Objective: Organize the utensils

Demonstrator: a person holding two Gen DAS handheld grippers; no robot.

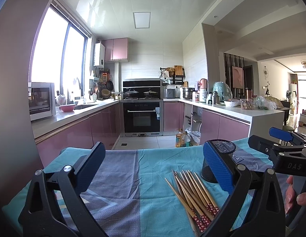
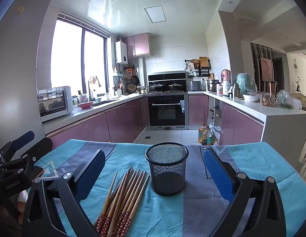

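Observation:
Several wooden chopsticks (image 2: 123, 197) with red patterned ends lie in a loose bundle on the blue cloth, just left of an upright black mesh cup (image 2: 166, 167). The cup looks empty. My right gripper (image 2: 155, 169) hovers above the cloth, open, with the cup and chopsticks between its fingers' line of sight and nothing held. In the left wrist view the chopsticks (image 1: 192, 195) lie right of centre and the mesh cup (image 1: 218, 162) is partly hidden behind my blue finger pad. My left gripper (image 1: 153, 165) is open and holds nothing. The right gripper (image 1: 281, 148) shows at the right edge.
The table under the blue and grey cloth (image 2: 251, 164) ends at its far edge towards a kitchen floor with oil bottles (image 2: 205, 134). Pink cabinets, an oven (image 2: 165, 110) and cluttered counters lie beyond. A person's hand (image 1: 295, 195) holds the right gripper's handle.

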